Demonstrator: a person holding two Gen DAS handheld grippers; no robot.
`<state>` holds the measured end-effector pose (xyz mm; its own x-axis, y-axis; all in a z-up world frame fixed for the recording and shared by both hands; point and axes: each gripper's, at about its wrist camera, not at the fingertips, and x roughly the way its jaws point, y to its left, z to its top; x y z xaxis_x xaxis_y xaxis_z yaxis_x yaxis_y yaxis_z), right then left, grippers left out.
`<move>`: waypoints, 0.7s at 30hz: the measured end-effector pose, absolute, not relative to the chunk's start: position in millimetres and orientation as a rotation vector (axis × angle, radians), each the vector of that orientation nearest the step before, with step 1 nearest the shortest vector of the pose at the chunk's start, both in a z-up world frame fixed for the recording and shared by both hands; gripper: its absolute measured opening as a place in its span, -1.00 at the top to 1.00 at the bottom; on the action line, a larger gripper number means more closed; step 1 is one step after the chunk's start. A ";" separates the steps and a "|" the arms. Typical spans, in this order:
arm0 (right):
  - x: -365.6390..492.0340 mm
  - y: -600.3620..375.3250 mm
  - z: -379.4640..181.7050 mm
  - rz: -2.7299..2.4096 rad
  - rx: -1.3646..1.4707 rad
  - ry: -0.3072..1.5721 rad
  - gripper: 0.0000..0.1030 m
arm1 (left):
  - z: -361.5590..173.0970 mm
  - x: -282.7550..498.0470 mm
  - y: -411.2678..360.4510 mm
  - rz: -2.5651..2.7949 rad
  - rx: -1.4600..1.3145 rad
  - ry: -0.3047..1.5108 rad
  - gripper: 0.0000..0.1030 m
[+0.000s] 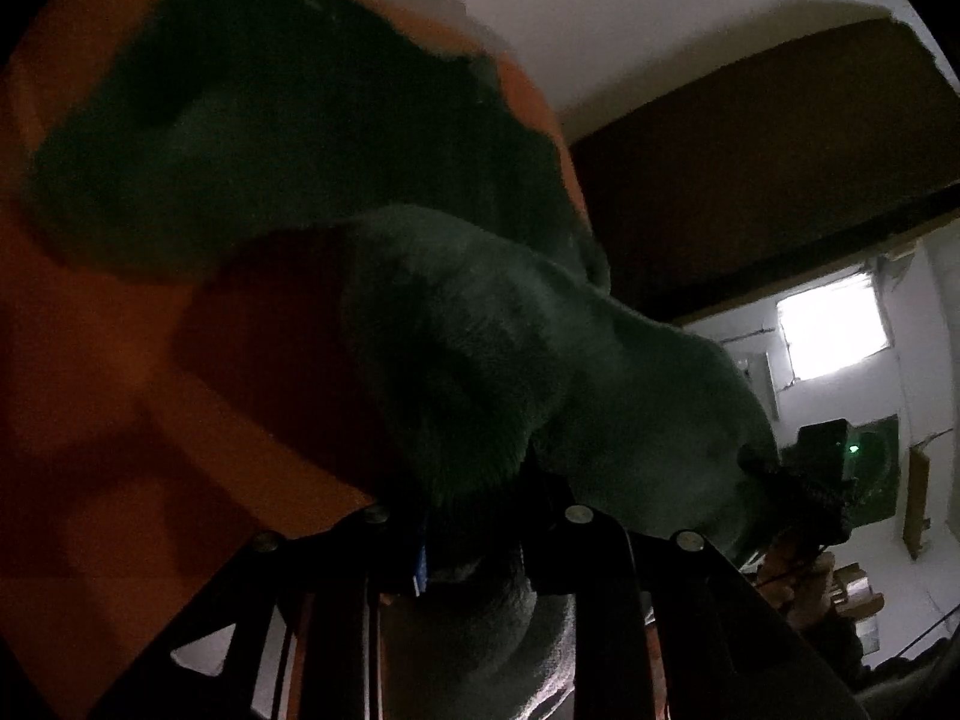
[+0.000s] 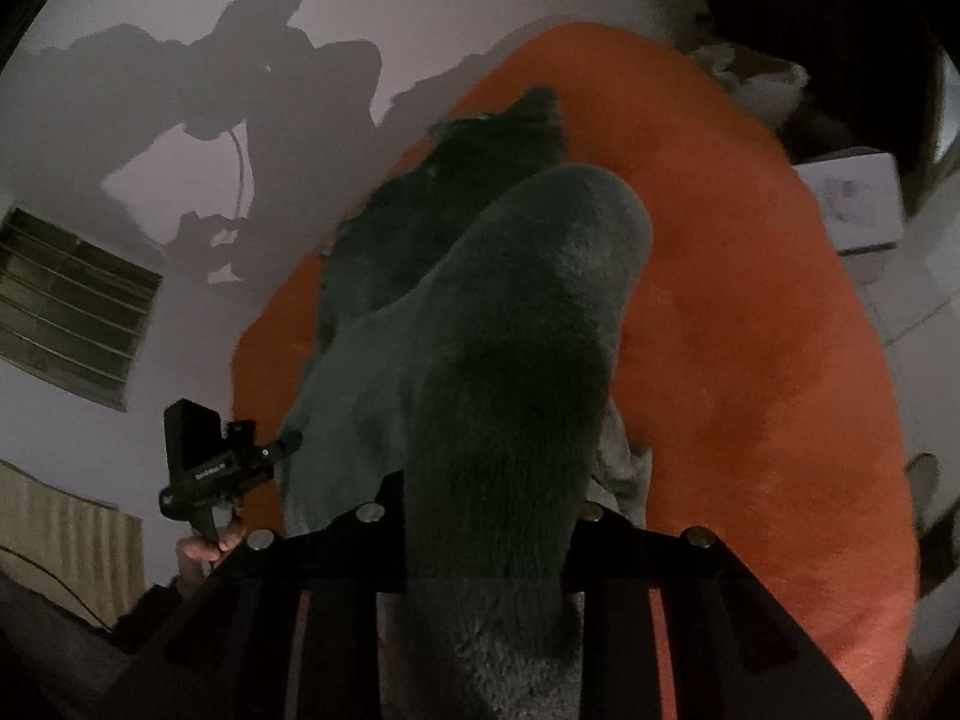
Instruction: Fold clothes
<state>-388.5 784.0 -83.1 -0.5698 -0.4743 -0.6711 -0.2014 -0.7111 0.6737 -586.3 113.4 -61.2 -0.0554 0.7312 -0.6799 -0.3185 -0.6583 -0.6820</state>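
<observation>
A dark grey-green fleece garment (image 1: 510,330) hangs lifted over an orange bed cover (image 1: 90,360), its far end still lying on the cover. In the left wrist view the cloth bunches down between the jaws of my left gripper (image 1: 474,540), hiding the fingertips. My right gripper (image 1: 759,465) pinches the garment's other edge at the right, with a hand (image 1: 798,570) below it. In the right wrist view the garment (image 2: 528,300) falls over my right gripper (image 2: 486,540) and hides its fingers. My left gripper (image 2: 288,441) grips the cloth's left edge above the orange cover (image 2: 750,330).
A dark brown board (image 1: 750,168) stands beyond the bed, with a bright window (image 1: 831,324) lower right. A white box (image 2: 852,204) lies past the cover's right edge, crumpled pale cloth (image 2: 750,72) at its far end. A louvred window (image 2: 66,312) sits in the white wall.
</observation>
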 end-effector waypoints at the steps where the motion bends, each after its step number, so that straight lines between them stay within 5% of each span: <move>1: -396.2 777.1 -77.4 -2.392 1.331 -1.101 0.53 | -51.1 -594.6 100.2 1.814 -1.462 -0.461 0.55; 9: -465.0 740.3 -14.0 -2.385 1.192 -1.101 0.53 | 16.3 -656.0 100.4 1.897 -1.345 -0.437 0.55; 11: -492.5 732.1 3.7 -2.390 1.193 -1.087 0.53 | 17.7 -671.5 174.6 1.920 -1.332 -0.444 0.55; 14: -547.5 717.4 24.9 -2.391 1.203 -1.043 0.53 | 28.7 -697.4 184.2 1.959 -1.302 -0.460 0.55; 18: -632.1 692.9 16.9 -2.384 1.222 -0.977 0.53 | -2.3 -751.8 210.2 2.011 -1.329 -0.469 0.54; 21: -694.4 673.2 -41.2 -2.353 1.331 -0.964 0.52 | -74.5 -803.0 216.8 2.045 -1.468 -0.449 0.54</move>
<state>-694.4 673.2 -41.2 -0.5408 -0.5258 -0.6565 -0.0858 -0.7420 0.6649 -803.0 216.8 -74.5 -0.2298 0.6260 -0.7452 -0.2564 -0.7776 -0.5741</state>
